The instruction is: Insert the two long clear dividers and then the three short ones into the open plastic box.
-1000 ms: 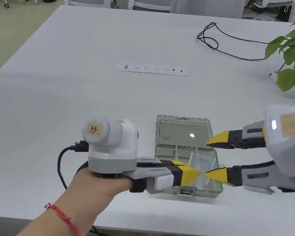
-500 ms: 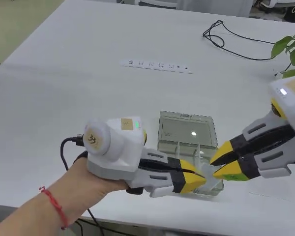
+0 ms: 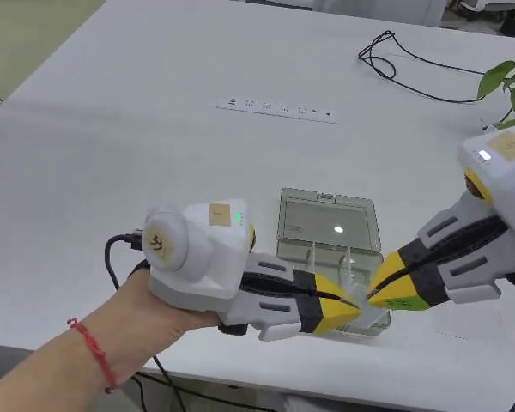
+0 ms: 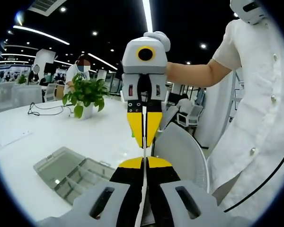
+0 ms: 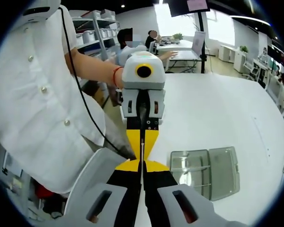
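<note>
The right gripper (image 3: 379, 290) was open but now pinches the clear divider (image 3: 354, 293), which the left gripper (image 3: 343, 311) also squeezes, just above the box's (image 3: 302, 257) near right corner, ready to go in.

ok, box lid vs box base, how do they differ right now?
The lid lies open on the far side, one plain panel; the base sits nearer, with upright clear partitions inside. The lid is in full view; the left tongs and right tongs overlap the base. Both are clear plastic, joined along one edge.
</note>
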`<state>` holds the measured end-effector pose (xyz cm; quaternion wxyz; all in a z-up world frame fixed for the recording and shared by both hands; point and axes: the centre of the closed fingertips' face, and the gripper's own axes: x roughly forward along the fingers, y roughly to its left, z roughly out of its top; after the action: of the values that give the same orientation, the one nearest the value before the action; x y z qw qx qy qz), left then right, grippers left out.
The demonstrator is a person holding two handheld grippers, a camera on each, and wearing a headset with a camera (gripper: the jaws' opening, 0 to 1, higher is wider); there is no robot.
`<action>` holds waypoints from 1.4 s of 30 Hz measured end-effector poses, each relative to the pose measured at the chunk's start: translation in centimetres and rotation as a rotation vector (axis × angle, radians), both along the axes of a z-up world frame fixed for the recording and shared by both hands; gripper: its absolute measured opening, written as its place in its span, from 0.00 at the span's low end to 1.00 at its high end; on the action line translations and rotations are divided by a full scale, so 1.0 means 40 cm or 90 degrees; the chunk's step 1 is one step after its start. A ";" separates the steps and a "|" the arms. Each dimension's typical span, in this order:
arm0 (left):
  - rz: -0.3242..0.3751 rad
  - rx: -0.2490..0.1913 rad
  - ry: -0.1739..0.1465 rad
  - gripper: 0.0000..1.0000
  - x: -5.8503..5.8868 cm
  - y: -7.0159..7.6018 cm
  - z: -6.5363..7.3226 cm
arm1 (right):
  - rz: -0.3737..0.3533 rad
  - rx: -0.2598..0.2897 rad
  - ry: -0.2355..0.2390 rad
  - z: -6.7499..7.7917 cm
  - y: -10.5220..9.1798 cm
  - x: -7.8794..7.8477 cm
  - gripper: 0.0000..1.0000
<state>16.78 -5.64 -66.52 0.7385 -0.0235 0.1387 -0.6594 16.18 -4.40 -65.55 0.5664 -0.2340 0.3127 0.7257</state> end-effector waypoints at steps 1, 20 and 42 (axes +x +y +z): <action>0.000 0.001 -0.002 0.00 -0.001 0.001 0.000 | 0.000 0.001 0.002 0.000 0.001 -0.001 0.03; 0.027 0.019 0.014 0.07 0.004 0.024 -0.022 | -0.007 0.004 -0.011 -0.001 0.000 0.017 0.03; 0.146 0.082 0.012 0.44 0.088 0.147 -0.084 | -0.096 0.023 -0.060 -0.004 -0.001 0.143 0.03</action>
<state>20.31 0.22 -69.88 0.8076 0.0021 0.1845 -0.5602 21.91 -4.46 -65.71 0.6374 -0.2336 0.2893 0.6749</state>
